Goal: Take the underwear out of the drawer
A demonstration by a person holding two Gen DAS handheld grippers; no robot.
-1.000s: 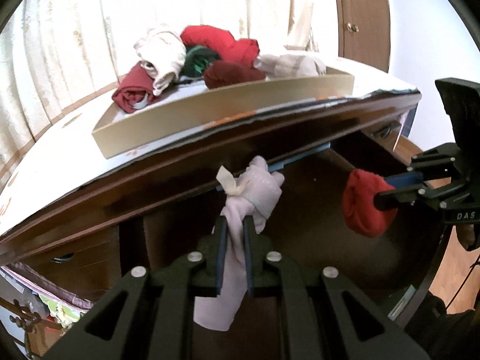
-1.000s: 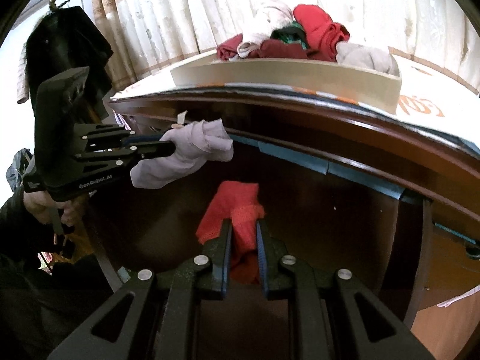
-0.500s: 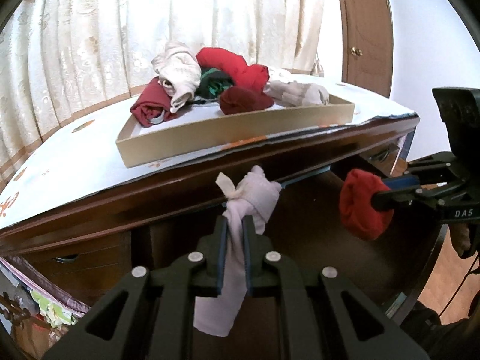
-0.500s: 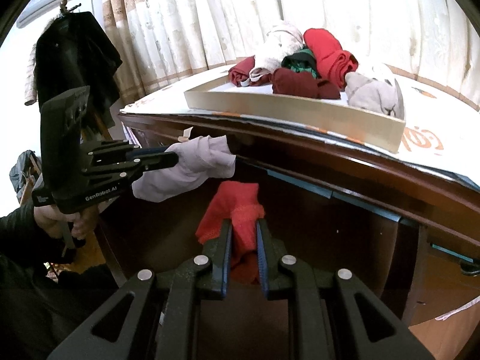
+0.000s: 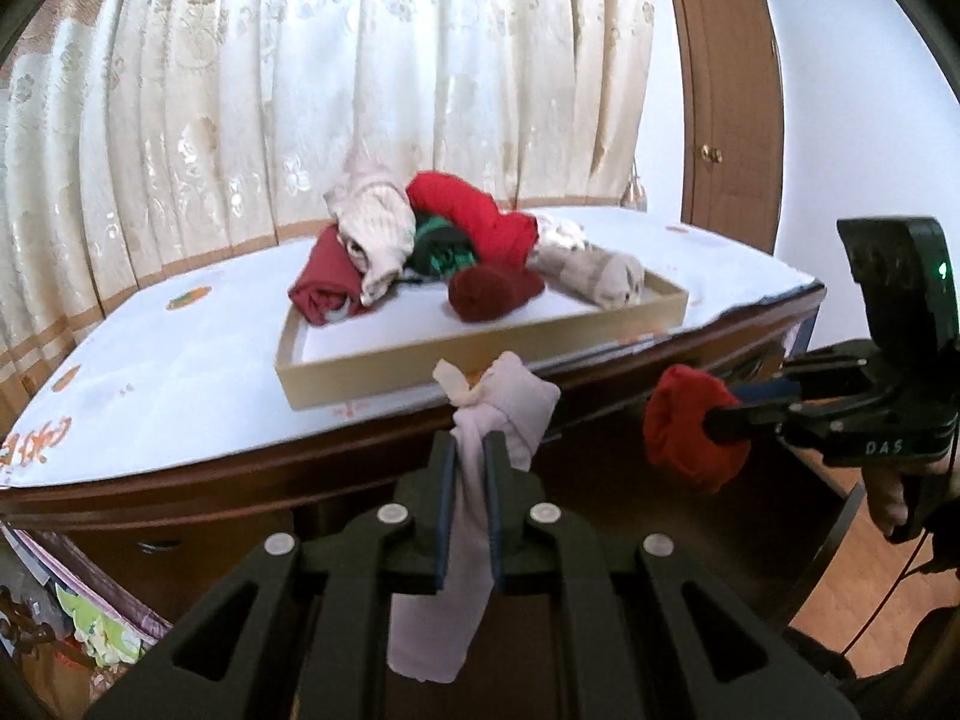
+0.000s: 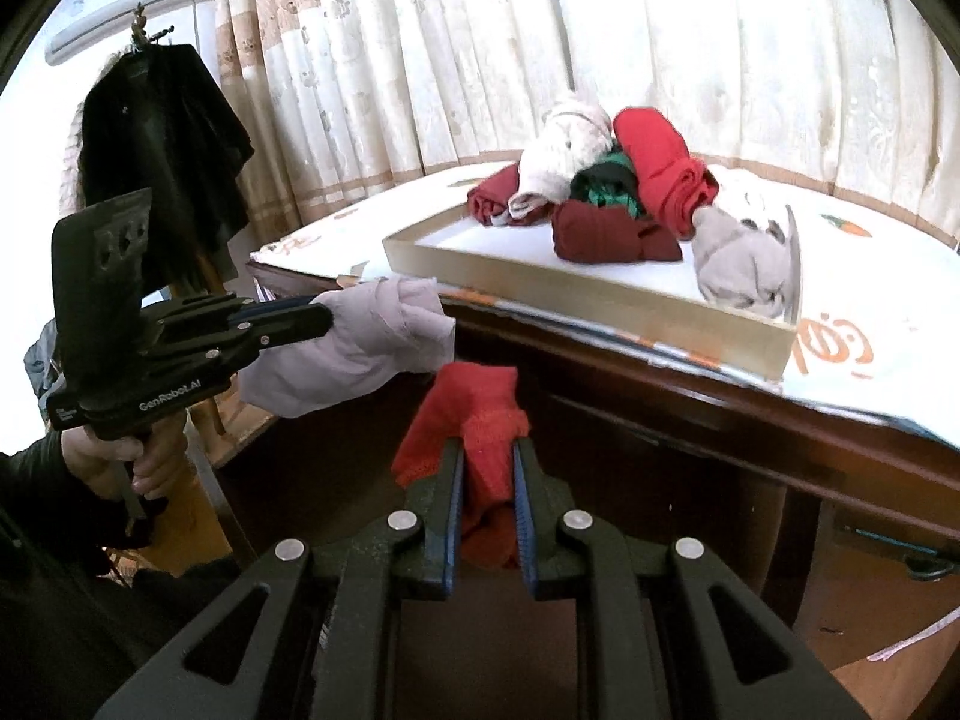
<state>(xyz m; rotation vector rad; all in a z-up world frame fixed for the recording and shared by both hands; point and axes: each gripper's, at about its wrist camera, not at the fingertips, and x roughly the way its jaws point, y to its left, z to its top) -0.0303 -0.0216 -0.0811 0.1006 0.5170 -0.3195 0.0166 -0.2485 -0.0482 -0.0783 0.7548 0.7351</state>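
Two hand-held grippers, each clamped on one garment in front of the dresser: left hand-held gripper (image 5: 467,450) grips pale lilac underwear (image 5: 504,414), right hand-held gripper (image 6: 487,456) grips red underwear (image 6: 474,414). One shallow tray (image 5: 480,354) on the surface holds six bundles.

Cream curtains (image 5: 360,90) with a raised floral pattern and tan bands near the hem hang in folds across the back of the room. A white cloth (image 5: 180,372) printed with small orange motifs covers the top of a dark wooden desk (image 5: 240,480). To the right of the curtains stands a brown wooden door (image 5: 726,120) with a small brass knob, set in a plain pale wall (image 5: 858,90). In the right wrist view, a black coat (image 6: 162,162) hangs from a stand at the far left, beneath a white air conditioner (image 6: 120,12) mounted high on the wall. Wooden flooring (image 5: 852,588) shows at the lower right.
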